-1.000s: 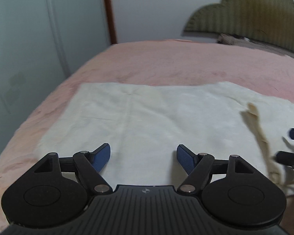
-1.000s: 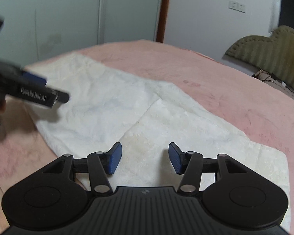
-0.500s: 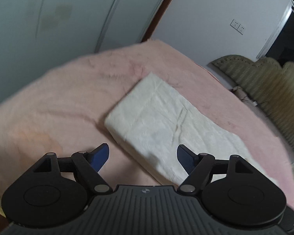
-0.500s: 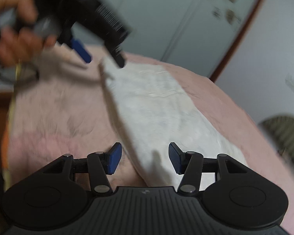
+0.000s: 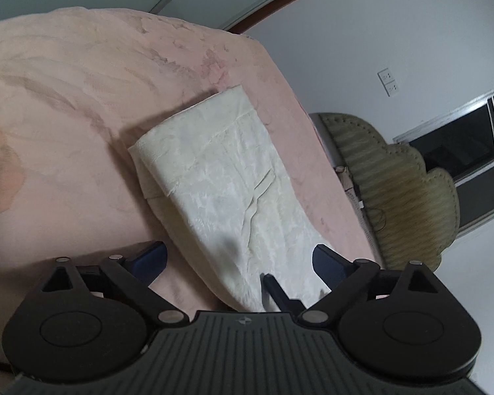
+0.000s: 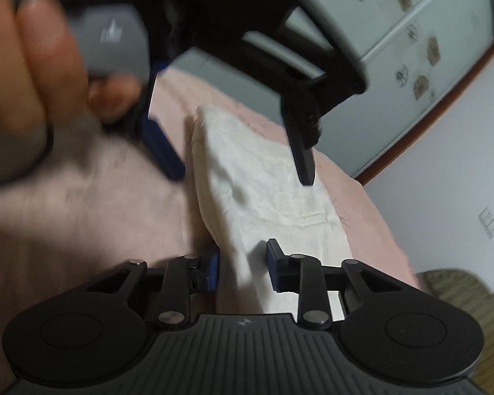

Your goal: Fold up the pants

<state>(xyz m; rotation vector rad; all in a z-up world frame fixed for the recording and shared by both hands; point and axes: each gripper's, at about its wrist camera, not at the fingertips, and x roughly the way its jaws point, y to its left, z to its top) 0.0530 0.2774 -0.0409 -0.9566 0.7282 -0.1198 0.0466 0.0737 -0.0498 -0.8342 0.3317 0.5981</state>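
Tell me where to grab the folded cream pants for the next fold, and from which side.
Take the cream pants at the near narrow end, coming in low from the near side. In the left wrist view that end already lies between the left gripper's open fingers, while the far end shows stacked layers on the pink blanket. The right gripper straddles the same near end.

Pink bed [image 5: 66,105]; folded cream pants [image 5: 233,177] lying on it.

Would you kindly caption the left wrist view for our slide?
Open left gripper above folded cream-white pants lying on a pink plush bedspread.
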